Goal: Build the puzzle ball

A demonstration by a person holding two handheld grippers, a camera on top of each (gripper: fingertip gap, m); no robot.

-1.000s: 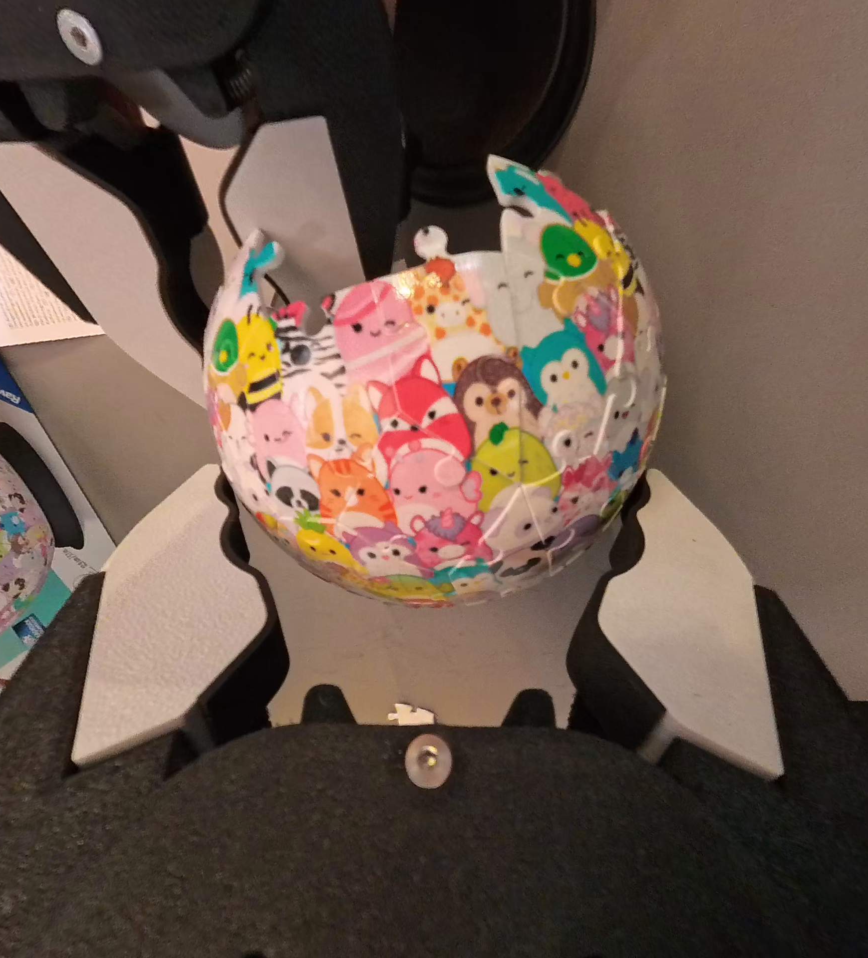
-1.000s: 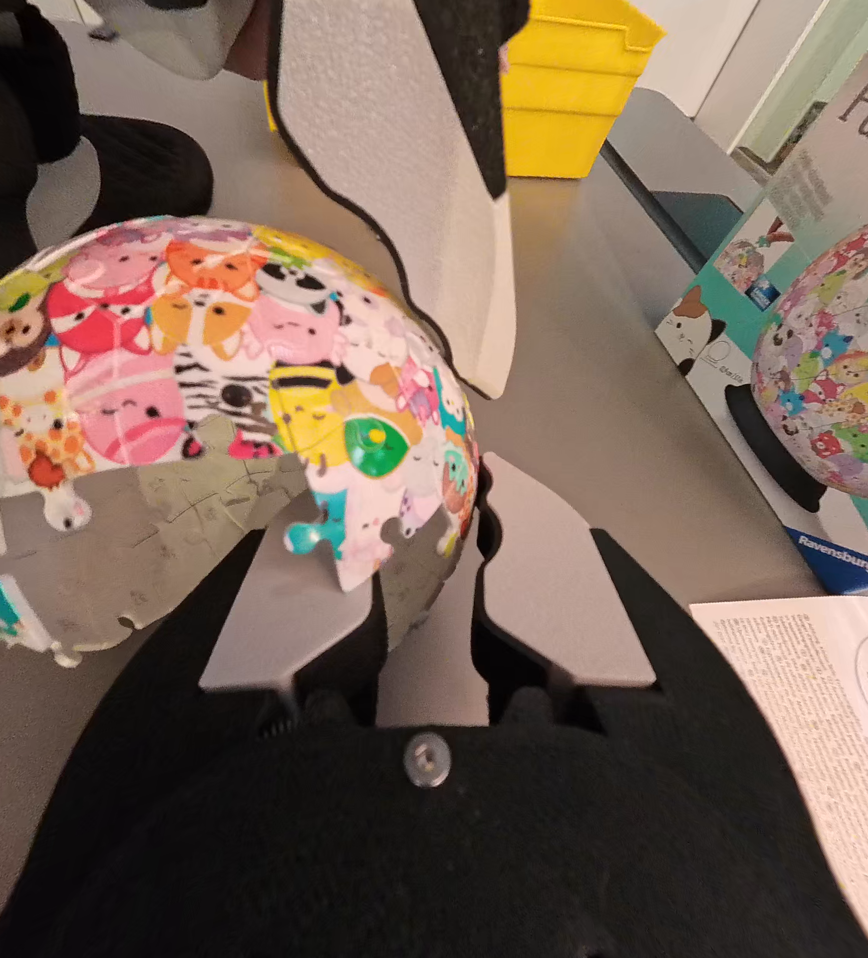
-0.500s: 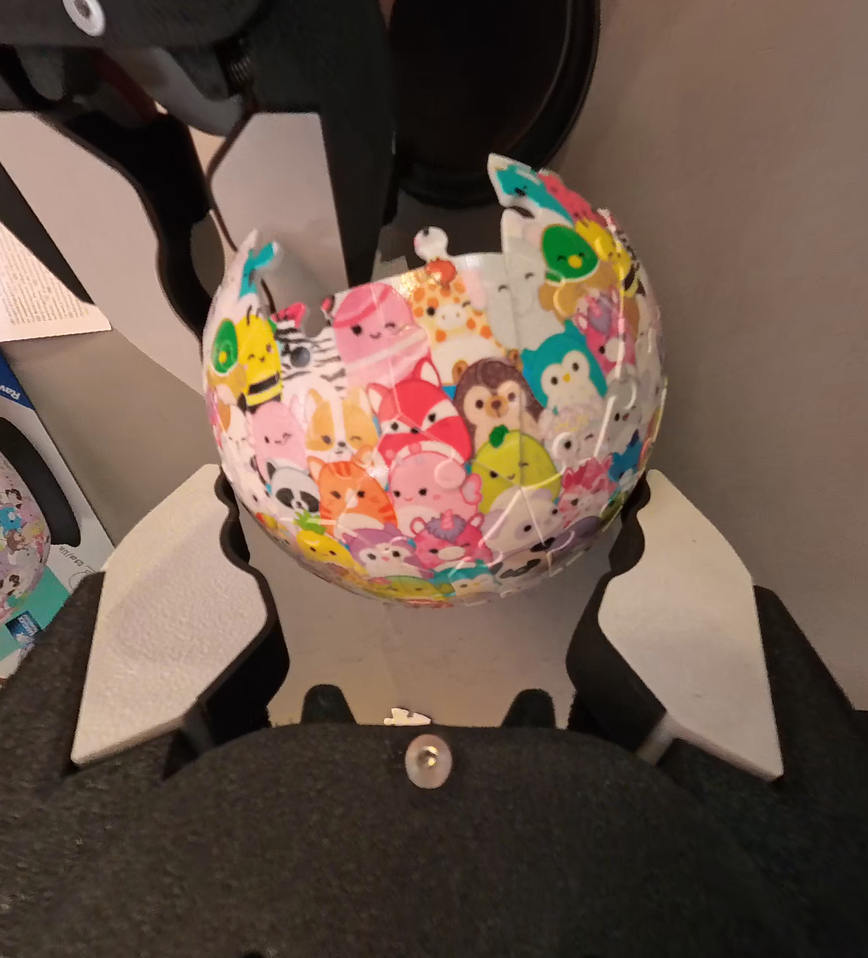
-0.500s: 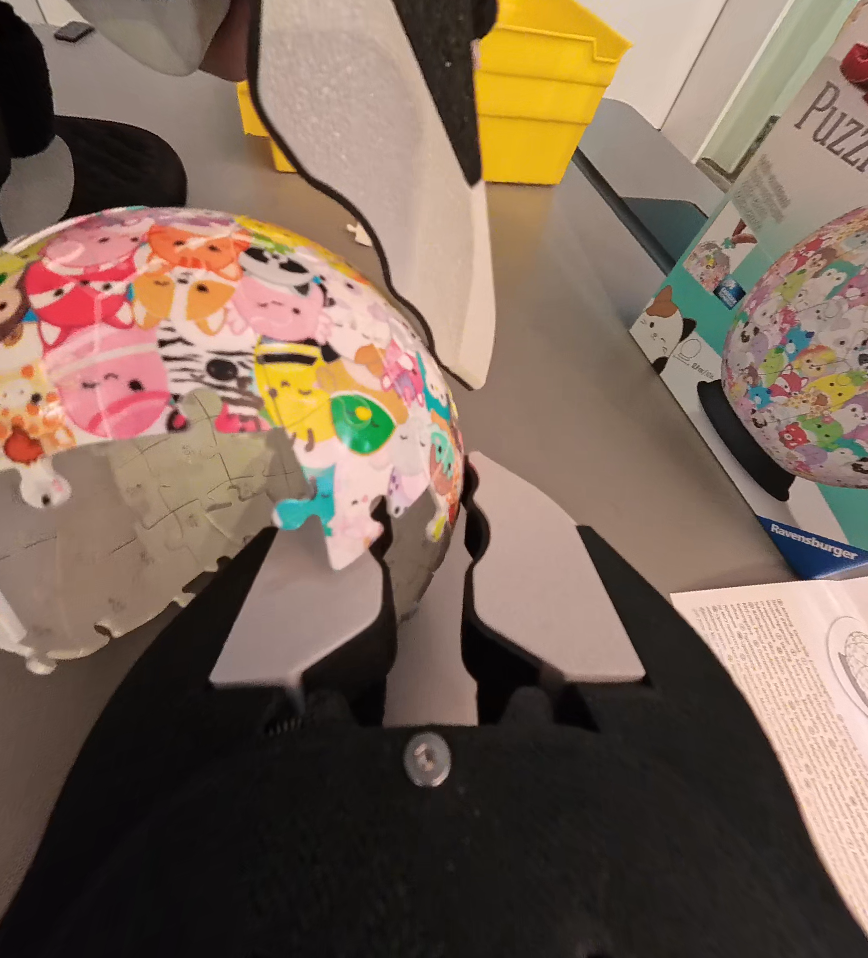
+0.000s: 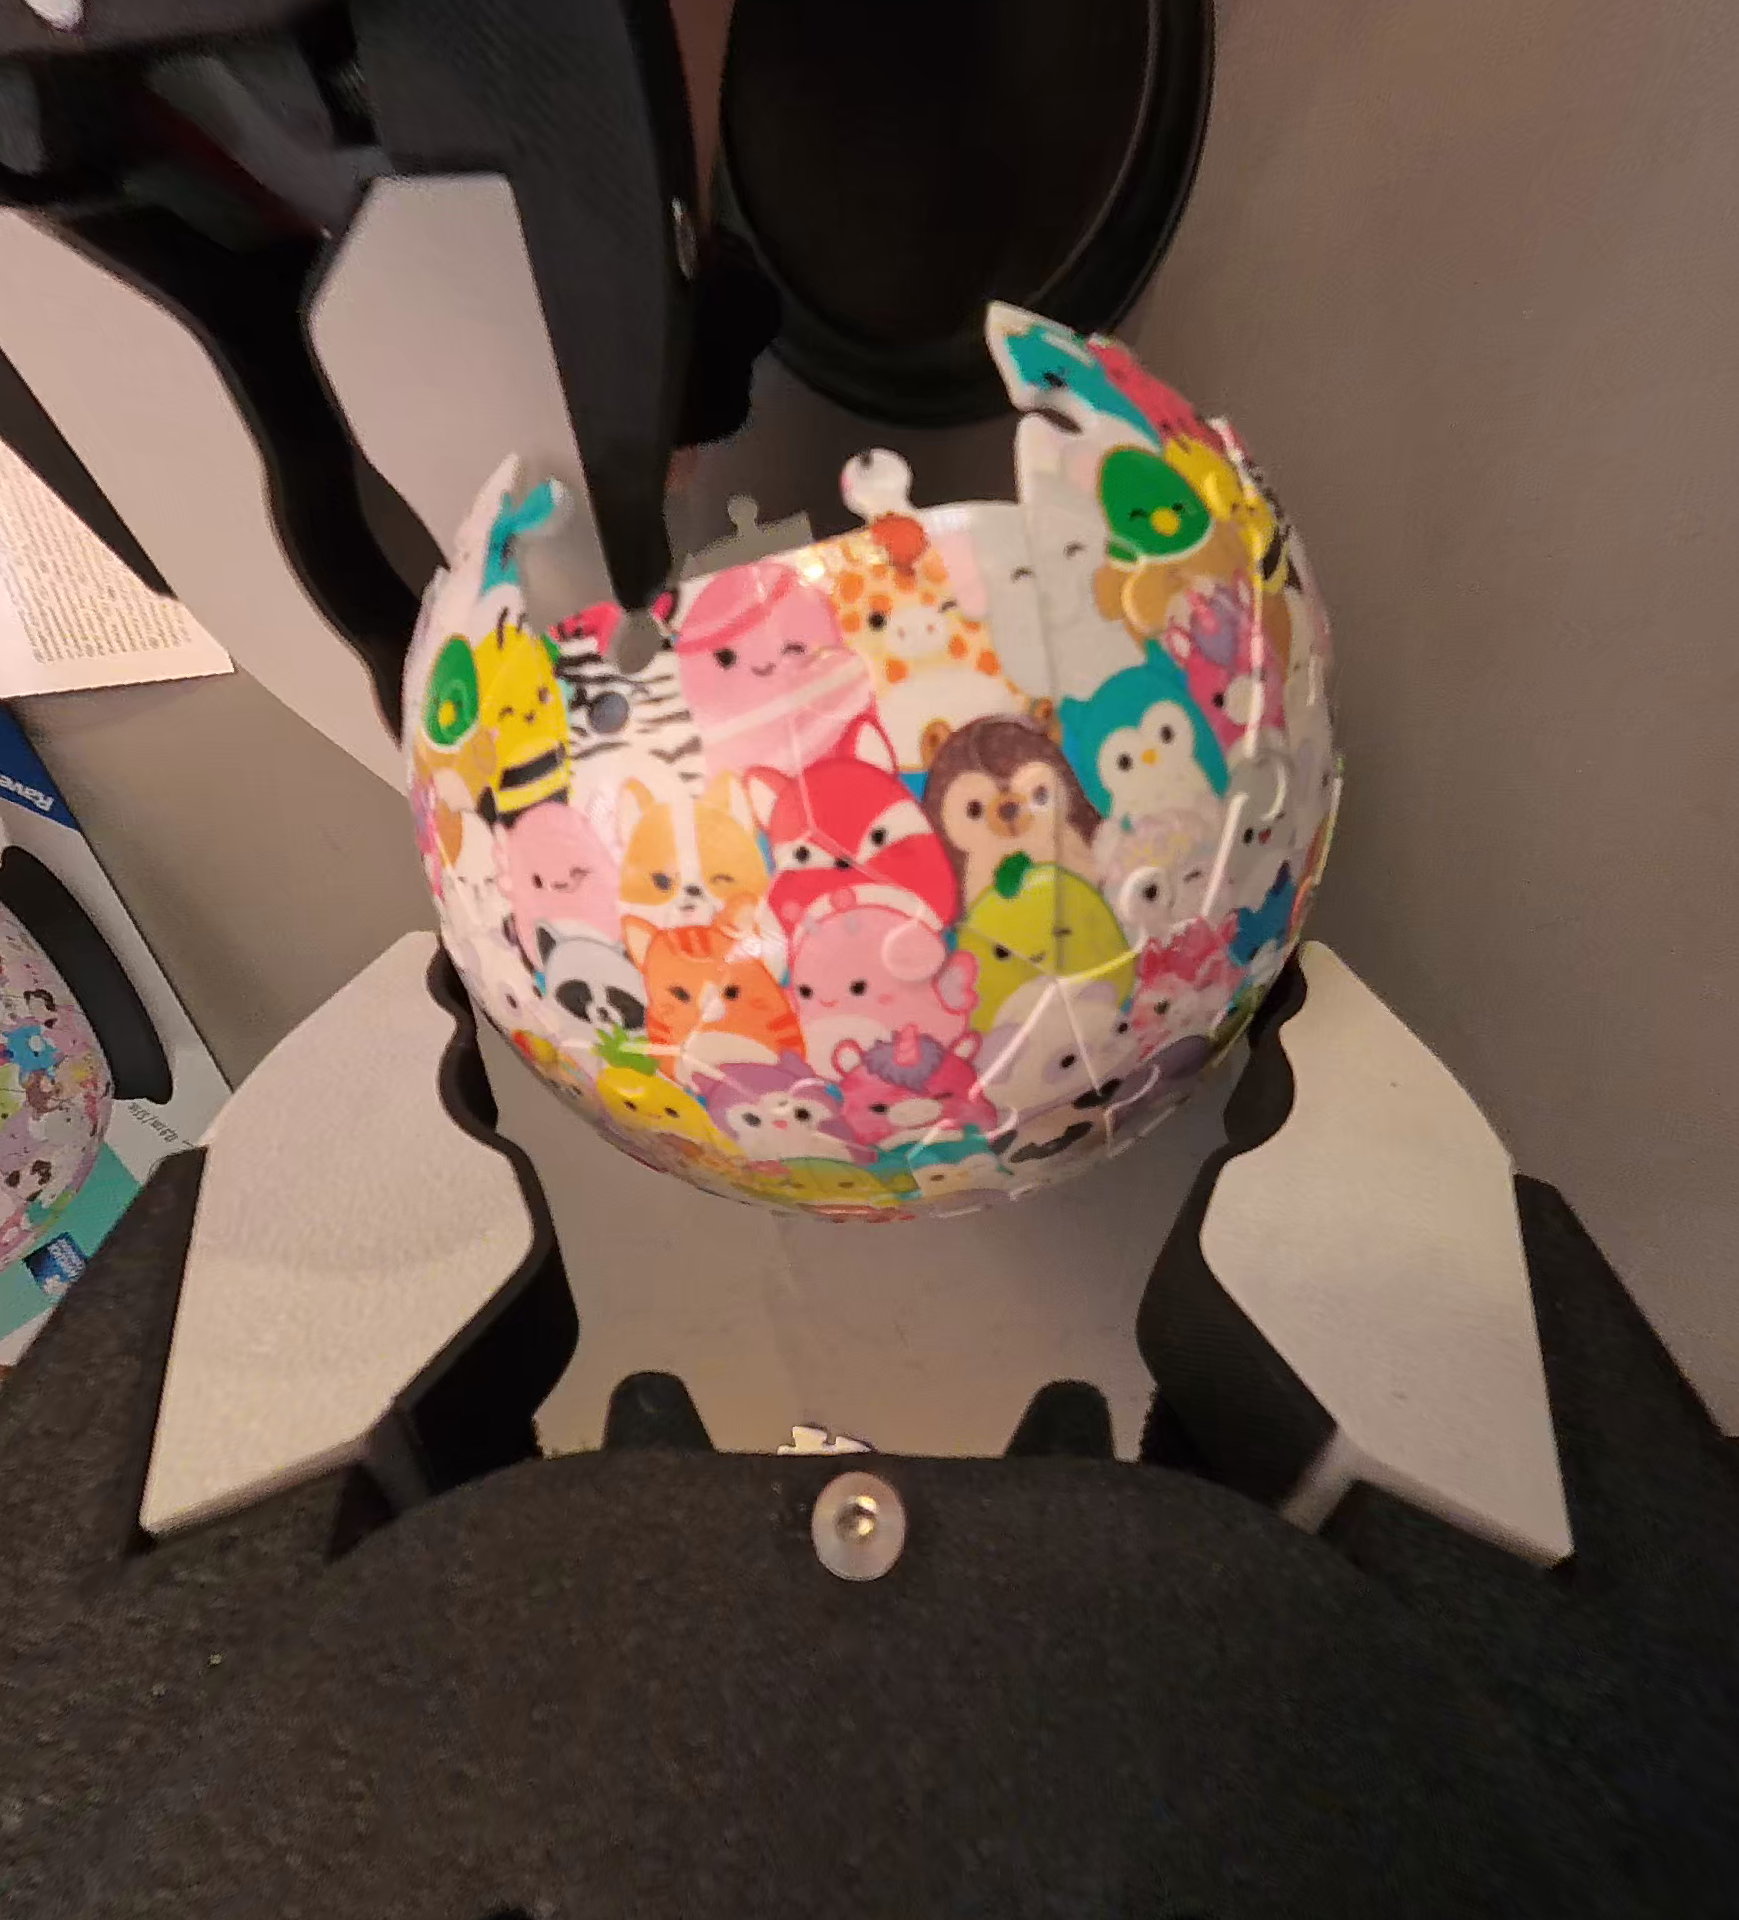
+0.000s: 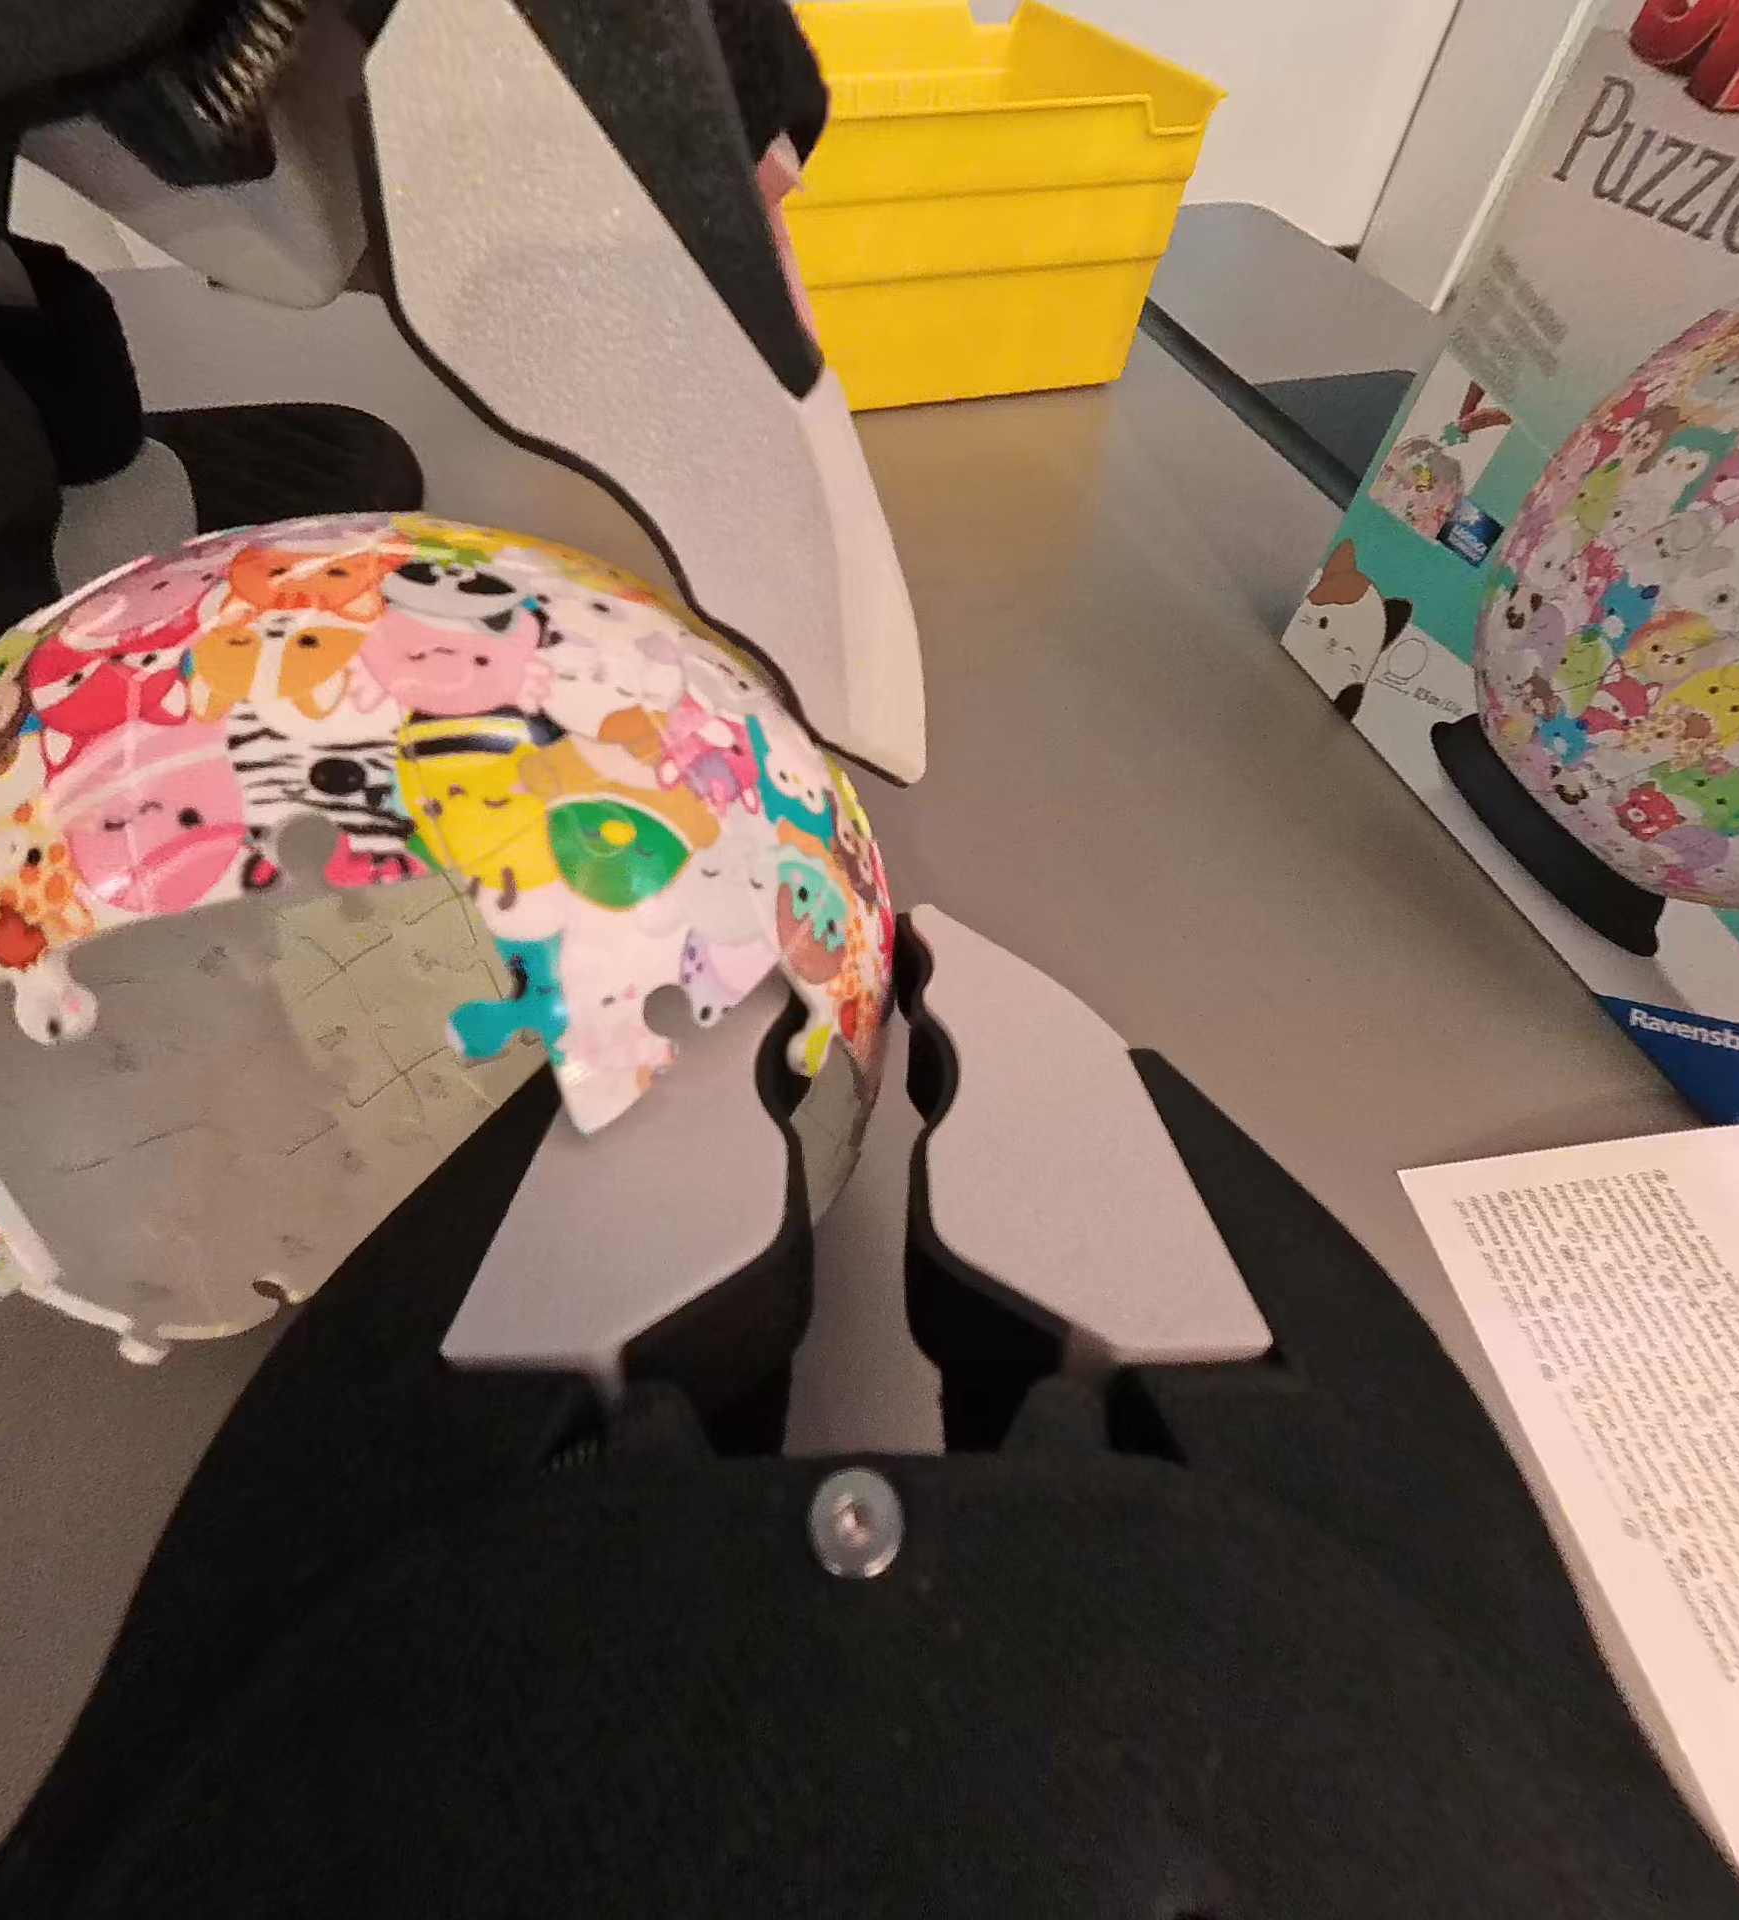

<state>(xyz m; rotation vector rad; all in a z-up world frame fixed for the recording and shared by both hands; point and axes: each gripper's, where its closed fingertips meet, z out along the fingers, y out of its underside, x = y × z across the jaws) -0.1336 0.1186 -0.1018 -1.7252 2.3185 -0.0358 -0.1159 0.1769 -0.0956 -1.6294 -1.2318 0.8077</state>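
- Between the left gripper [image 5: 870, 1049] fingers, off the table: puzzle ball [image 5: 875, 821], part-built shell, colourful cartoon-animal print outside, grey inside. Open side w/ jagged tabbed rim faces away from the left wrist cam, toward the right wrist cam.
- Left gripper: fingers spread wide, one each side of the shell's lower curve, touching or nearly so; looks like a cradling grip, not a hard squeeze.
- Right gripper [image 6: 849, 997]: fingers drawn close, pinching the shell's rim edge near the teal tab; one finger inside the shell, one outside. Whether a loose piece sits between them: can't tell.
- Step in hand (judged): seating or steadying a rim section. Do well by keeping the left grip even so the shell doesn't flex, and pressing along the shell's curve, not across it. Too much pinch could pop neighbouring pieces.
- Edges: rim tabs and notches stick out unevenly; tall tabbed section at the far-right of the rim in the left wrist view is easy to snag.
- Grey table [image 6: 1156, 675]: open room right of the ball.
- Puzzle box [image 6: 1623, 582] standing at far right, well apart.
- Printed leaflet [image 6: 1654, 1455] near right, lying flat.
- Yellow bin [image 6: 990, 229] behind, well apart.
- Black round stand [image 5: 958, 197] just beyond the ball's rim.
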